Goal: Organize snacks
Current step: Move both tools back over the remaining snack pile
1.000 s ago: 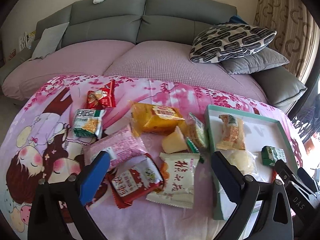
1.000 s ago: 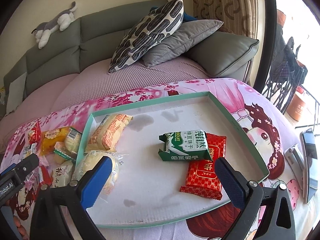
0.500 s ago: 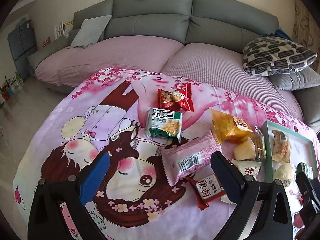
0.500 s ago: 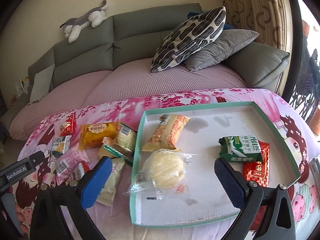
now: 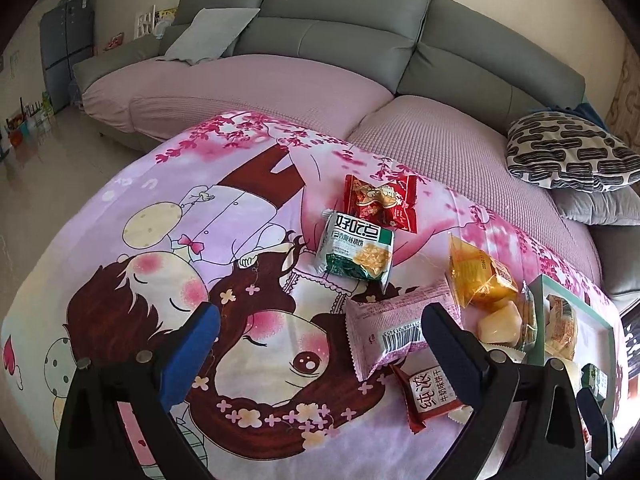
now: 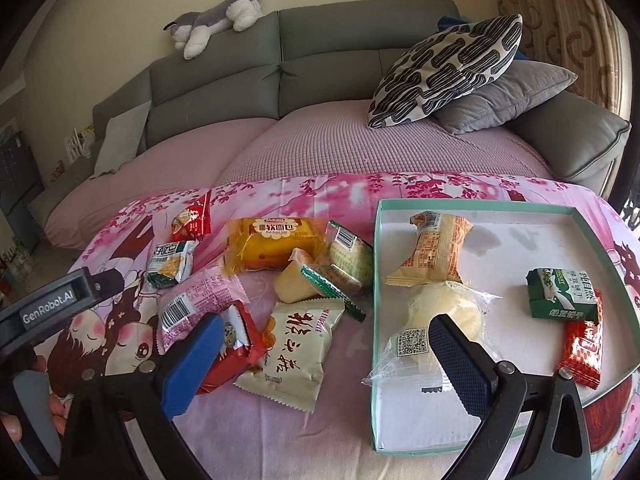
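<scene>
Loose snacks crowd my cloth left of the green tray [image 6: 576, 216]. My left gripper [image 5: 320, 344] and right gripper [image 6: 324, 344] gape empty. The pink packet [image 5: 390, 330] lies flat beside the left gripper, long axis slanting up-right.

"GenRobot.AI" stands on the left gripper's body [image 6: 52, 300]. The green-white packet [image 5: 356, 250] reads "好吃点". The yellow bread packet [image 6: 276, 246] reads "软面包". The near red packet [image 5: 428, 390] reads "纯浓".

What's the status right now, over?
Left gripper open, empty. Right gripper open, empty. Four snacks in tray; loose pile waiting left of it. Nothing blocking.
</scene>
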`<state>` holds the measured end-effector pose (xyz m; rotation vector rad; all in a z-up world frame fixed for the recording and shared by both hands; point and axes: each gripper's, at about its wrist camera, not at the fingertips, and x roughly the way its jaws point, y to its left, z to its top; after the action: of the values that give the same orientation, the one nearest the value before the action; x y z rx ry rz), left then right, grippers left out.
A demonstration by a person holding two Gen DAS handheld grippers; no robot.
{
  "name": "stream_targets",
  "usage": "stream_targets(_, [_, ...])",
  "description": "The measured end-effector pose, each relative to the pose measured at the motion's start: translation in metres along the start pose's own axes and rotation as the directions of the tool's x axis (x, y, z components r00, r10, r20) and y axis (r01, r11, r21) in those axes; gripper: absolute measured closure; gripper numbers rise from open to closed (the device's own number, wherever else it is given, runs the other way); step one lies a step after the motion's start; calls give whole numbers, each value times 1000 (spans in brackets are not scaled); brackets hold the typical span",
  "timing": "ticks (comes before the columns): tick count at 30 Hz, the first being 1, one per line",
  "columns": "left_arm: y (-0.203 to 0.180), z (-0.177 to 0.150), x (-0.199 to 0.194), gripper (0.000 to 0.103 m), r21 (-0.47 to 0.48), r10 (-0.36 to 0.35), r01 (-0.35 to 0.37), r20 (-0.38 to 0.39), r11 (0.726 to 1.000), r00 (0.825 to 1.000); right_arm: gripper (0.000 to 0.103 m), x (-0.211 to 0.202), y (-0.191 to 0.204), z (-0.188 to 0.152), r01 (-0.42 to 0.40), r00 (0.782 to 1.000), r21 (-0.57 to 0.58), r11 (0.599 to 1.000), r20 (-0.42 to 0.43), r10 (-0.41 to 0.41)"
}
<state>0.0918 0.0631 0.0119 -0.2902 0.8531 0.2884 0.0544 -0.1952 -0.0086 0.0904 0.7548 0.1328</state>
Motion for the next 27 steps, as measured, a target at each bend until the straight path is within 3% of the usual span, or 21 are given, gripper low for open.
stream_targets(5, [5, -2, 8, 2, -16, -13, 13, -2, 1000, 1000, 0, 6, 9, -2, 45, 999, -61, 997, -4, -45])
stream_targets(9, [1, -5, 16, 2, -48, -86, 85, -39, 995, 996, 0, 4, 7, -2, 39, 999, -56, 998, 2, -39])
stream_targets(12, [-9, -10, 22, 2, -54, -162, 158, -78, 986, 984, 0, 0, 5, 0, 67, 998, -55, 996, 20, -66])
stream_targets(19, [-47, -22, 35, 2, -2, -238, 241, -162, 971, 958, 0, -6, -12, 3, 148, 988, -40, 988, 37, -147])
stream_targets(27, [-66, -32, 50, 2, 23, -262, 275, -240, 961, 935, 0, -6, -31, 4, 191, 981, -7, 982, 28, -190])
